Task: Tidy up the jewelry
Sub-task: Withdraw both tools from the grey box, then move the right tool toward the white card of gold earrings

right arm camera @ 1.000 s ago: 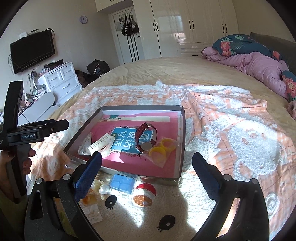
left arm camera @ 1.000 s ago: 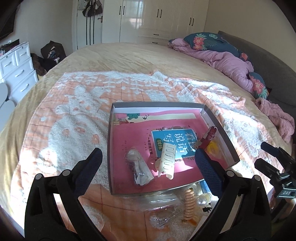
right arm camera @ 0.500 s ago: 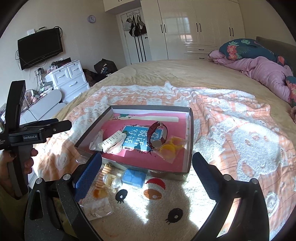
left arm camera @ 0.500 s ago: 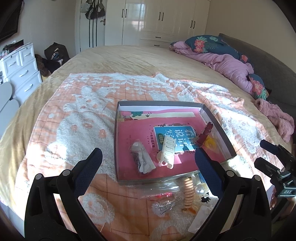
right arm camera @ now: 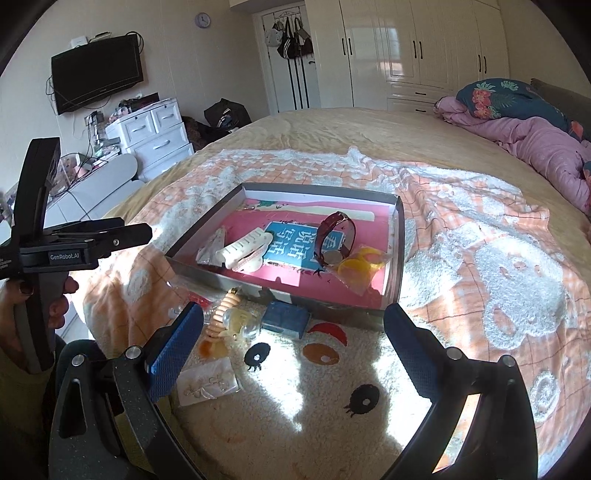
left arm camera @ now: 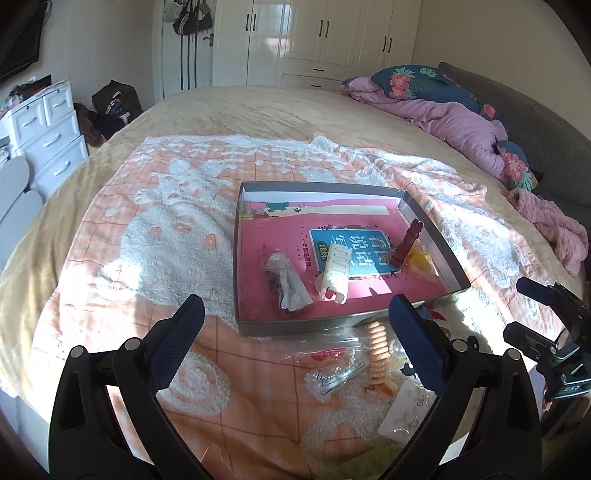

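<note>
While both jaws gape empty, watch (left arm camera: 407, 242) edge-on, bagged item (left arm camera: 287, 281) in tray (left arm camera: 325, 186) unreadable.

A home bedroom. A large bed (right arm camera: 332, 140) with a beige cover fills the middle of both views, an orange-and-white blanket (right arm camera: 498, 258) spread over it. At 2 o'clock lie a crumpled pink duvet (left arm camera: 454, 125) and a floral pillow (right arm camera: 509, 99). White built-in wardrobes (right arm camera: 424, 48) line the far wall at 12 o'clock, with bags hung on a door (right arm camera: 291, 33). At 10 o'clock stand a white drawer unit (right arm camera: 155, 133) and a wall-mounted television (right arm camera: 96, 74).
</note>
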Demonstrator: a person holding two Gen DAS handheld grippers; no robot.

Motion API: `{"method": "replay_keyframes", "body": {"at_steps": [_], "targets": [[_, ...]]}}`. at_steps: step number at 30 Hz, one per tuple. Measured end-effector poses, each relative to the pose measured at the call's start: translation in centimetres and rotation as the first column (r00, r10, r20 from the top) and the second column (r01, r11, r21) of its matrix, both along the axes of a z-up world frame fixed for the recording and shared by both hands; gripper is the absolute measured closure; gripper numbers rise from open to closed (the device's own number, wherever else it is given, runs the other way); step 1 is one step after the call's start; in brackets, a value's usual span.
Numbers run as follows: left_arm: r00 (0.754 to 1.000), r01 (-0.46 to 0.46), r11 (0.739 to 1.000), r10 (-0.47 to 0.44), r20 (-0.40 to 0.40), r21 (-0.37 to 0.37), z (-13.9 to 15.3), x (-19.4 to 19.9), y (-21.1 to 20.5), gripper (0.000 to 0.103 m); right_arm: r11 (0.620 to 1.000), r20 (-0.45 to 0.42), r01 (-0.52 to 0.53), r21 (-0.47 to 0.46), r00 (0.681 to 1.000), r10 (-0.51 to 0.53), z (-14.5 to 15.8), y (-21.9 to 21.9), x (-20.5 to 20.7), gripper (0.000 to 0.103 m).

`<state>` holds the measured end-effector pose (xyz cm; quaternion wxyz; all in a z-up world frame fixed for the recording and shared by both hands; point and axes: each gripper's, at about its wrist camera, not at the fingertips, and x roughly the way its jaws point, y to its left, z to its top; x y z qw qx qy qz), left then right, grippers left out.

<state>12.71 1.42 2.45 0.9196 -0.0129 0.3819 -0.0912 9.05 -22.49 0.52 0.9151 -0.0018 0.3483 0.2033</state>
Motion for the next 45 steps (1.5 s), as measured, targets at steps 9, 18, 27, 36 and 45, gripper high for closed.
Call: {"method": "replay_keyframes", "body": {"at_steps": [9, 18, 27, 36, 45], "targets": [[1.0, -0.003, 1.0, 0.004, -0.015, 0.019, -0.7, -1.7, -0.3, 0.01, 0.999, -0.016, -0.046, -0.005, 0.999, 0.045, -0.6, 0.7, -1.2, 0.006], [1.0, 0.0, 0.999, 0.001, -0.024, 0.05, -1.2, -3.1, -1.0, 0.01, 0.996, -0.037, -0.087, -0.025, 0.996, 0.086, -1.7, 1.6, -2.3, 0.006], [0.999, 0.005, 0.997, -0.002, -0.033, 0.077, -1.6, -4.1, -1.4, 0.01, 0.993, -0.062, -0.108, -0.045, 0.993, 0.105, -3.1, 2.0, -3.0, 0.006], [0.999, 0.005, 0.996, 0.0, -0.052, 0.094, -2.3, -5.0, -1.7, 0.01, 0.988, -0.087, -0.134, -0.078, 0.988, 0.127, -4.8, 2.5, -3.5, 0.006], [0.996, -0.004, 0.996, 0.012, -0.089, 0.088, -3.4, -5.2, -1.3, 0.01, 0.97, -0.121, -0.208, -0.128, 0.974, 0.193, -6.7, 3.8, -3.9, 0.006]]}}
